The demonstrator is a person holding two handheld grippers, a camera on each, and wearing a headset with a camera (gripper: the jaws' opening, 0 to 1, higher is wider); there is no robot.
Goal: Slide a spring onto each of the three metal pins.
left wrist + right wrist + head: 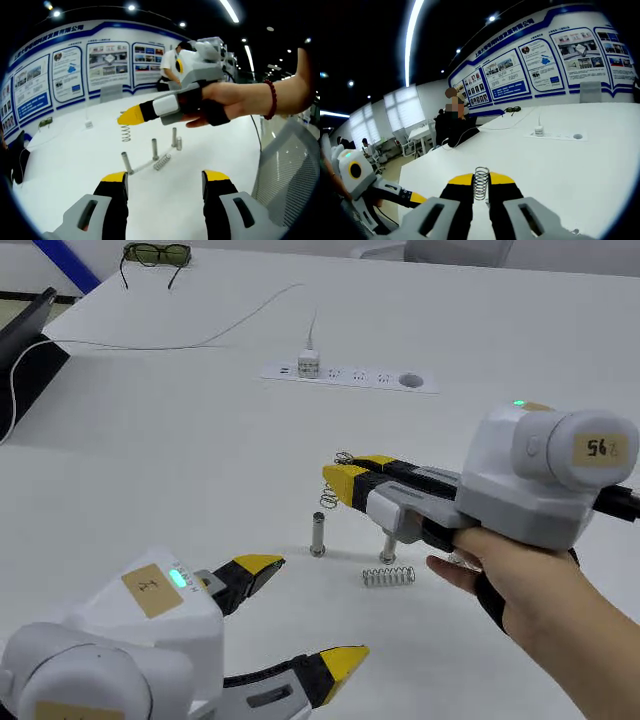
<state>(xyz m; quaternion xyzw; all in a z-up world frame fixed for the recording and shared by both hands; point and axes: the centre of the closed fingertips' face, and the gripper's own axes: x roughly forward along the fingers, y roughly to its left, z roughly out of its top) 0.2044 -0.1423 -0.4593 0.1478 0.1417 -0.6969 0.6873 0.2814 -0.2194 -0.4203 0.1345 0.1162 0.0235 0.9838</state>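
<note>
Right hand-held gripper [345, 476]: jaws nearly closed, pinching a coil spring [480, 181] across its coils, right of centre in the head view, just above the metal pins [155, 149].
Left hand-held gripper [300, 612]: wide open, empty, lower left.
Loose spring [388, 576] lies on the counter [180, 460] beside the pins.
Judgement: the springs are light and soft and could easily buckle or flick out. Pinch mid-coils gently and keep the lower end free.
Sticker on the right unit reads "59"; the last digit is unclear.

Pins [318, 536]: bare table [200, 470] on near side; right gripper [345, 474] with spring [481, 182] overhead; loose spring [388, 576] beside; strip [350, 375] well behind.
</note>
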